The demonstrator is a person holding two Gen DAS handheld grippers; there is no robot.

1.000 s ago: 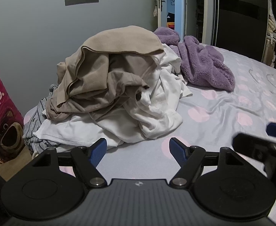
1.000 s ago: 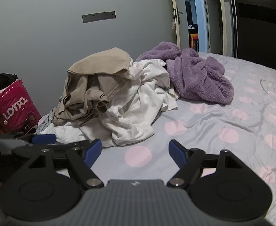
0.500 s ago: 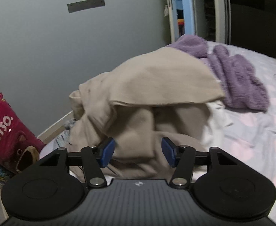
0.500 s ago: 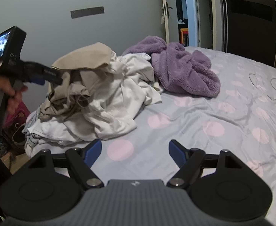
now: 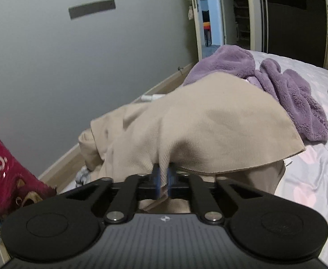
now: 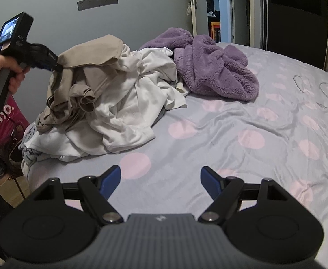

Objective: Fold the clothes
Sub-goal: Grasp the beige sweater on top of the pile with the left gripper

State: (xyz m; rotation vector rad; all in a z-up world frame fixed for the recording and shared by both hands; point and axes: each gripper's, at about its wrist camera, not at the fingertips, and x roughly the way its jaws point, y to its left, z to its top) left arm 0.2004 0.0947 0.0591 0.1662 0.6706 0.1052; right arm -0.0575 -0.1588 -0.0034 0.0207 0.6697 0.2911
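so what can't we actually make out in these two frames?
- Left wrist: white clothes hidden behind beige garment, pinched in left gripper.
- Right wrist: striped item under the pile, mostly buried.
- Right wrist: thin wire things on bed, too small to identify.
- Both: red bag cut off by the frame edge.

We are in a home bedroom: a bed (image 6: 242, 157) with a grey sheet dotted in pink fills the room, heaped with laundry (image 6: 110, 103) and a purple fleece robe (image 6: 211, 67). Behind it we see a sliding-door wardrobe (image 6: 294, 13) and an open doorway (image 6: 215, 9).
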